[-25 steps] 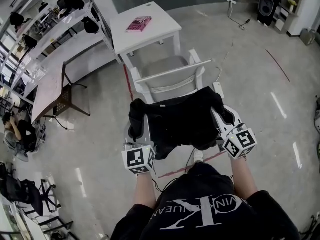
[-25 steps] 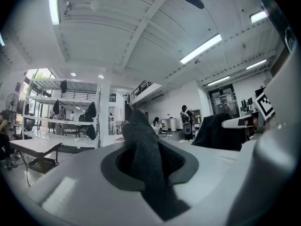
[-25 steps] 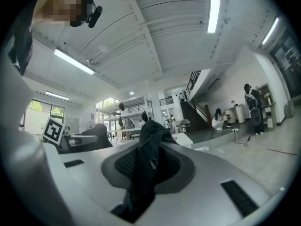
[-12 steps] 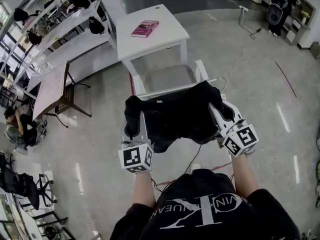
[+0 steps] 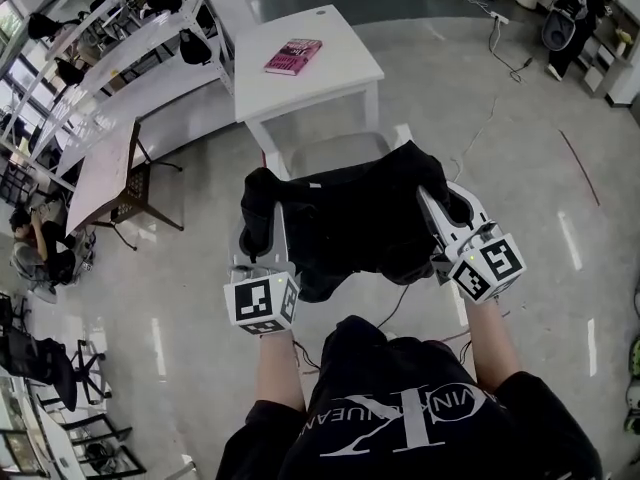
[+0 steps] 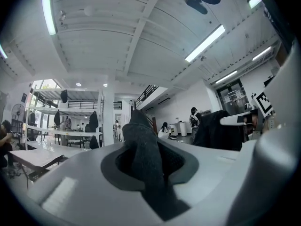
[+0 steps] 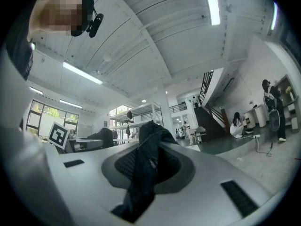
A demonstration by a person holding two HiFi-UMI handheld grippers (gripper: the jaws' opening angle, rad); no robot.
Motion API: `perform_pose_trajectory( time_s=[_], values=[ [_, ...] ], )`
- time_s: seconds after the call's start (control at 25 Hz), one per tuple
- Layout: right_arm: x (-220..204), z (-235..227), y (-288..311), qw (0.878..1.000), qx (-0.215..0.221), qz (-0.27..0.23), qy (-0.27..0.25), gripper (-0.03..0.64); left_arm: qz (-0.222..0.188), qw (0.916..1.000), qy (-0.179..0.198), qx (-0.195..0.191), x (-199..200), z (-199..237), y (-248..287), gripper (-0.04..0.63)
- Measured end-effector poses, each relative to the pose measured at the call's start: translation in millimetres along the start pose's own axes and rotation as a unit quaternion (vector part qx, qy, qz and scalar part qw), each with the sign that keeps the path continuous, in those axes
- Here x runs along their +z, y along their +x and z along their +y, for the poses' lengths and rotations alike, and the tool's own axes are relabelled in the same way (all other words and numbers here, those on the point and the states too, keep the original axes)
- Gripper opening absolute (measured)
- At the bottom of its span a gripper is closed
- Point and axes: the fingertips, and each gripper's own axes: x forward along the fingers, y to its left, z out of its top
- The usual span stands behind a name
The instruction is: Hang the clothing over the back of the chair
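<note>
In the head view a black garment (image 5: 355,218) hangs spread between my two grippers, over a white chair (image 5: 335,153). It covers the chair's back; only the seat and arm tops show beyond it. My left gripper (image 5: 262,230) is shut on the garment's left corner, and my right gripper (image 5: 446,206) is shut on its right corner. The left gripper view has a fold of dark cloth (image 6: 143,159) pinched between the pale jaws. The right gripper view has a bunched black fold (image 7: 143,173) clamped the same way. Both grippers point roughly level.
A white table (image 5: 330,73) with a pink book (image 5: 293,56) stands just beyond the chair. A brown-topped desk (image 5: 105,173) is at the left, with long white benches behind it. Cables (image 5: 480,118) trail on the grey floor to the right.
Both grippers have carried the garment forward and a little up. It hung short of the chair back before and now lies over it.
</note>
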Motion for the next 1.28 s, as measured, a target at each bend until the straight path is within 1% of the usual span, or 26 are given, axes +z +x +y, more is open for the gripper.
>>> perform_pose_trajectory(
  time_s=[0.12,0.28,0.36,0.44,0.56,0.76,0.96,1.04,1.16,1.28],
  values=[
    [19.3,-5.0,11.3,1.000,0.004,-0.013,-0.005,0.075,-0.008,0.9998,0.014,-0.014,19.4,1.7,14.0,0.092],
    [41.2,-10.7,38.4,0.999,0.009,-0.031,-0.017,0.074,-0.032,0.9990,0.024,-0.020,45.3,12.9,41.8,0.092],
    [47.1,-16.8,52.9,0.999,0.005,-0.035,-0.020,0.074,-0.038,0.9986,0.030,-0.023,52.6,17.0,60.2,0.092],
    [47.9,-24.0,68.1,0.999,-0.003,-0.033,-0.022,0.074,-0.034,0.9981,0.040,-0.031,53.1,20.7,80.0,0.092],
    [44.0,-36.6,92.8,0.999,-0.012,-0.028,-0.021,0.072,-0.026,0.9977,0.047,-0.042,46.9,31.9,108.6,0.092],
    [41.4,-62.8,130.3,0.999,-0.029,-0.024,-0.027,0.071,-0.013,0.9974,0.050,-0.050,35.9,50.0,155.7,0.092],
    [10.6,-85.8,165.9,0.998,-0.050,0.009,-0.033,0.071,0.014,0.9968,0.055,-0.057,3.1,62.2,195.1,0.092],
    [-3.8,-97.1,173.7,0.997,-0.065,0.029,-0.038,0.071,0.028,0.9957,0.067,-0.058,-11.3,63.0,208.1,0.092],
    [-26.7,-110.1,182.3,0.993,-0.086,0.063,-0.055,0.071,0.053,0.9921,0.097,-0.059,-34.1,61.4,223.9,0.094],
    [-48.1,-116.6,192.1,0.988,-0.091,0.101,-0.078,0.071,0.080,0.9866,0.125,-0.068,-56.8,56.6,235.8,0.097]
  ],
)
